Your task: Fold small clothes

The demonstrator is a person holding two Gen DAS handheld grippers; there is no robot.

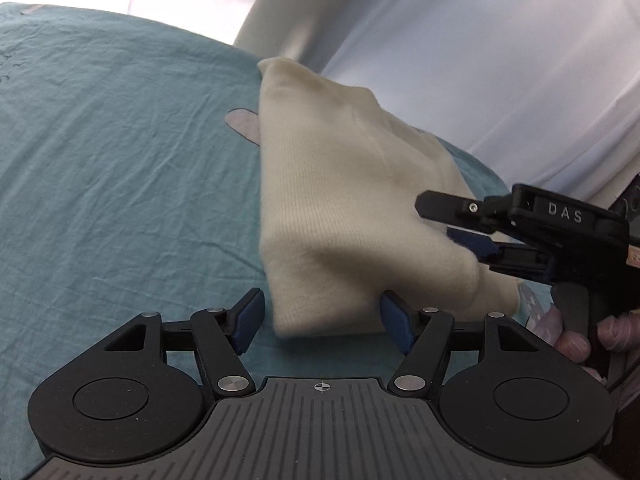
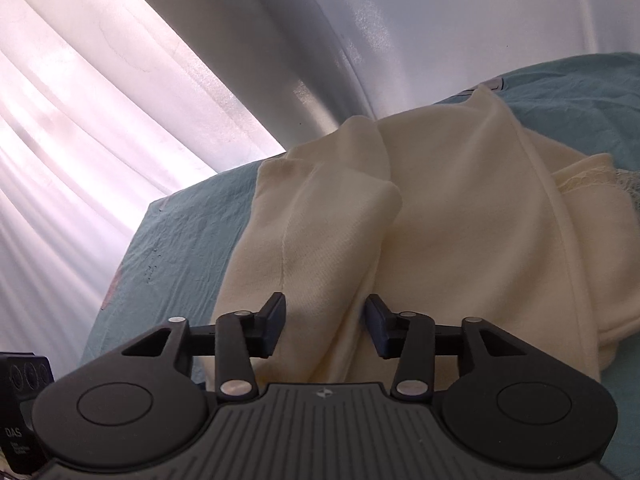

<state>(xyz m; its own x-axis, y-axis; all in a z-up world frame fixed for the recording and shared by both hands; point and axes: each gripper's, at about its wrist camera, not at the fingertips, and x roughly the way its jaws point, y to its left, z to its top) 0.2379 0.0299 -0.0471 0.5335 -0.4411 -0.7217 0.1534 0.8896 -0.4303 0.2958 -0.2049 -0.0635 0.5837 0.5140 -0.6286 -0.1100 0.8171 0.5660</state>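
Note:
A cream knit garment [image 1: 344, 200] lies folded on a teal bedsheet [image 1: 120, 160]. My left gripper [image 1: 322, 320] is open, its blue pads either side of the garment's near corner, low over the sheet. My right gripper [image 1: 440, 220] shows in the left wrist view at the garment's right edge, jaws apart. In the right wrist view the right gripper [image 2: 326, 326] is open, just above the cream garment [image 2: 440, 220], whose folds and a seam run away from it. A lacy edge [image 2: 588, 180] shows at the far right.
The teal sheet [image 2: 180, 240] covers the whole surface and drops off at its far edge. White curtains [image 2: 80, 120] and a pale wall [image 1: 480, 40] stand behind. A gloved hand [image 1: 580, 340] holds the right gripper's handle.

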